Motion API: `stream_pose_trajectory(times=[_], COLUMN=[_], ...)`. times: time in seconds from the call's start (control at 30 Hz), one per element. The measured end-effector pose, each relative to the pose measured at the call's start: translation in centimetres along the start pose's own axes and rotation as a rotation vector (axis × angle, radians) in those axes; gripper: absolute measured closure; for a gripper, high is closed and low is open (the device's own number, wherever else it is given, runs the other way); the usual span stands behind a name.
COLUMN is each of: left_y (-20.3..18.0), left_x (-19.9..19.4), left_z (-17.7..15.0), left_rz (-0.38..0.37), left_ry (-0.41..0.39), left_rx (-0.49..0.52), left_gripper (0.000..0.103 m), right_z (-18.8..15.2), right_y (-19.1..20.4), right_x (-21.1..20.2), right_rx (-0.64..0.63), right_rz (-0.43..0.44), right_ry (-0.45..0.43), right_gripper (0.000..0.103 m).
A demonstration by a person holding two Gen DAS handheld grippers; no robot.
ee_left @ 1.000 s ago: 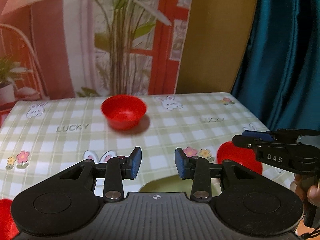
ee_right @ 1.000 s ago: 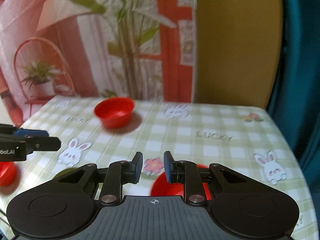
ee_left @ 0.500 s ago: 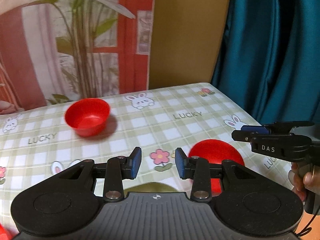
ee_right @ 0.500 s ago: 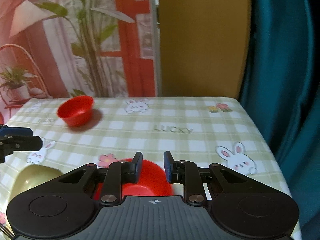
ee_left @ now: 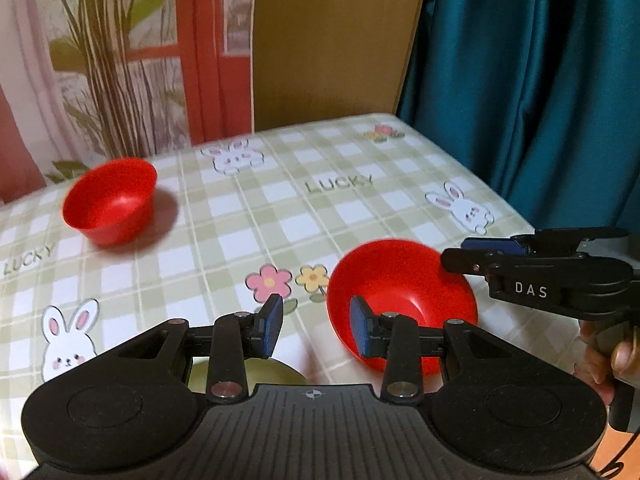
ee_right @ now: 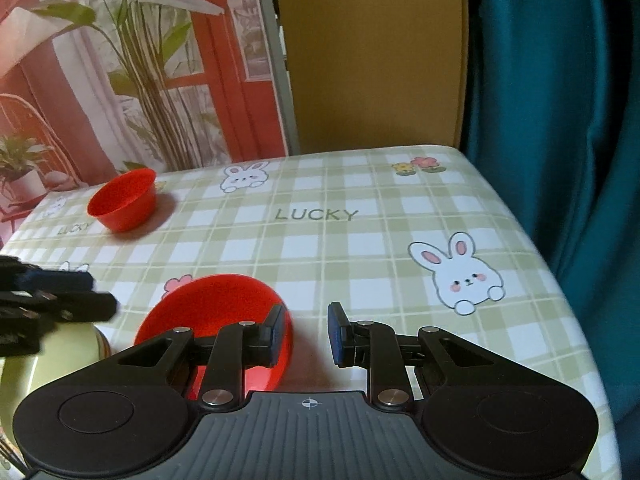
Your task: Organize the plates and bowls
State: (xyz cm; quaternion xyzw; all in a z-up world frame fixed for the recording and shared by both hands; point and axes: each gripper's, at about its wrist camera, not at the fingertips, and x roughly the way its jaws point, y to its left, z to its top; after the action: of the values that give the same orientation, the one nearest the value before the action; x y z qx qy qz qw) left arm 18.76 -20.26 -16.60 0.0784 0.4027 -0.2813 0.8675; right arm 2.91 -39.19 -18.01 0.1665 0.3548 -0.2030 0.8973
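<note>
Two red bowls stand on the checked tablecloth: one far left, one near. My left gripper hovers open at the near bowl's left rim; its right pad overlaps that rim in the picture, and nothing is gripped. My right gripper is open with a narrower gap at the bowl's right rim, its left pad over the rim edge. It shows from the side as well, held by a hand. A yellow-green bowl lies partly hidden under the left gripper.
The table's right edge drops off beside a teal curtain. A brown panel and a plant backdrop stand behind the table. Bare cloth stretches between the two red bowls.
Both grippers have swung rightward and sunk toward the near red bowl, which now looks larger and sits between them. Neither jaw gap has changed.
</note>
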Motion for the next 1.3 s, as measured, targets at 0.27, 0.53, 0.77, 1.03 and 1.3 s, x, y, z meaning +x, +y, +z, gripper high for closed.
stream_pose_trajectory(times=[0.27,0.53,0.77,1.03,1.3], left_y=[0.2,-0.4,-0.5,-0.6,-0.4], left_x=[2.4,3.4,4.0,4.2,4.4], left_z=[0.2,0.2,0.0,0.0,0.0], left_rz=[0.005,-0.001,-0.017,-0.022,-0.024], left_ry=[0.058,0.087,0.107,0.115,0.117], left_rx=[0.004,0.023,0.018,0.014,-0.004], left_gripper=[0.064,0.064,0.064,0.064,0.065], right_z=[-0.2,-0.8,-1.2,-1.5,-1.7], right_y=[0.4,0.5,0.7,0.4,0.5], right_x=[1.7,2.7,2.9,3.2,3.2], right_rx=[0.031,0.061,0.070,0.086,0.097], right_rz=[0.026,0.043,0.057,0.058,0.062], right_ry=[0.067,0.115,0.125,0.143,0.151], right_gripper=[0.082,0.083,0.088,0.089,0.089])
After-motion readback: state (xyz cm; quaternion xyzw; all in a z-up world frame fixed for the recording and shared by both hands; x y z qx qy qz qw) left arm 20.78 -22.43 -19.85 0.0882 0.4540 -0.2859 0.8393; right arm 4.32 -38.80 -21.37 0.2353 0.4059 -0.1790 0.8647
